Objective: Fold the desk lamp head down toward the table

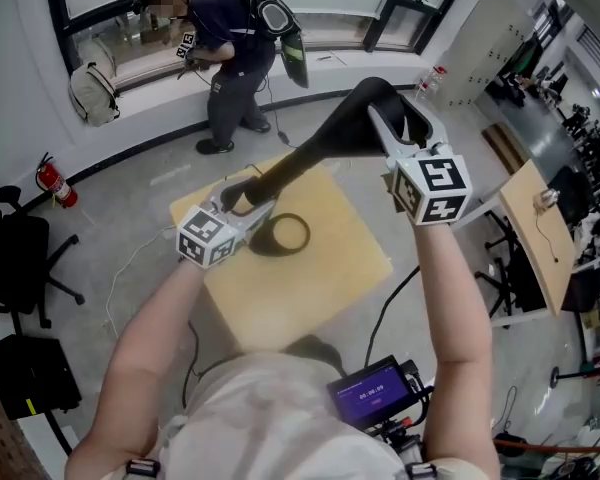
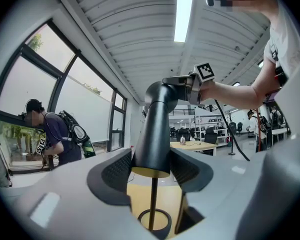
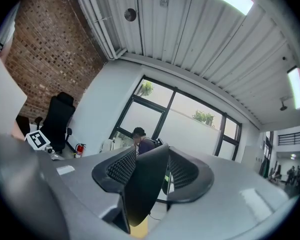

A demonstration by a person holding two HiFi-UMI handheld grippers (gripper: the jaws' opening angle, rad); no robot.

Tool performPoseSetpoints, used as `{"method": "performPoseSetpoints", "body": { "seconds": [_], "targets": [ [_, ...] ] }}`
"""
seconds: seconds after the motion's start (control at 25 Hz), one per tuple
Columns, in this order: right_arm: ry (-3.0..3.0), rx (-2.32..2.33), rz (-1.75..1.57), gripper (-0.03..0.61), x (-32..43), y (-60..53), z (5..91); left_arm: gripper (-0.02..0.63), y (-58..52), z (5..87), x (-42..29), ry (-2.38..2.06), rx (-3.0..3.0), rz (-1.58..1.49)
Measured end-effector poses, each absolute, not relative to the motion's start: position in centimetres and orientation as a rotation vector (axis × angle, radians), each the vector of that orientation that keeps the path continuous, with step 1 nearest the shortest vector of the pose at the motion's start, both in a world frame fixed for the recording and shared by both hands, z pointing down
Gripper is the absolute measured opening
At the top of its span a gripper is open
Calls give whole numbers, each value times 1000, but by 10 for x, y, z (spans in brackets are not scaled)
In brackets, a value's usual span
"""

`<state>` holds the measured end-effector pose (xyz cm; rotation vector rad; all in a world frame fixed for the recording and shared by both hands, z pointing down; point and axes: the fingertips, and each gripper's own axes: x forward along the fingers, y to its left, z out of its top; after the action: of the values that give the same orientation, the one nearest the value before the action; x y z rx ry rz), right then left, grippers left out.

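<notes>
A black desk lamp stands on a small wooden table (image 1: 340, 258), its ring base (image 1: 285, 233) flat on the top. My left gripper (image 1: 242, 200) is low on the lamp, shut on the thick lamp arm (image 2: 152, 144); both pads touch it just above the thin stem and ring base (image 2: 154, 218). The arm (image 1: 310, 158) slants up to the right to the lamp head (image 1: 380, 108). My right gripper (image 1: 405, 128) is shut on that head. In the right gripper view the dark lamp head (image 3: 142, 194) fills the gap between the pads. Both grippers point level.
A person (image 1: 225, 48) with a backpack stands at the window ledge beyond the table. A fire extinguisher (image 1: 52, 180) and a black office chair (image 1: 20, 258) are at the left. A second desk (image 1: 540, 228) is at the right. A device with a purple screen (image 1: 375, 393) hangs at my chest.
</notes>
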<state>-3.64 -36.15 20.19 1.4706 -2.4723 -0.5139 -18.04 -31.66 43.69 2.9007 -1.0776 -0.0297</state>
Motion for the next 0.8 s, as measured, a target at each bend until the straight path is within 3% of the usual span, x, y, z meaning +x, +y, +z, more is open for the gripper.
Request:
{"method": "performPoseSetpoints", "body": {
  "seconds": [0.8],
  "targets": [
    [-2557, 1542, -262, 204, -7, -376, 224, 232, -309, 423, -189, -1109, 2964, 96]
  ]
}}
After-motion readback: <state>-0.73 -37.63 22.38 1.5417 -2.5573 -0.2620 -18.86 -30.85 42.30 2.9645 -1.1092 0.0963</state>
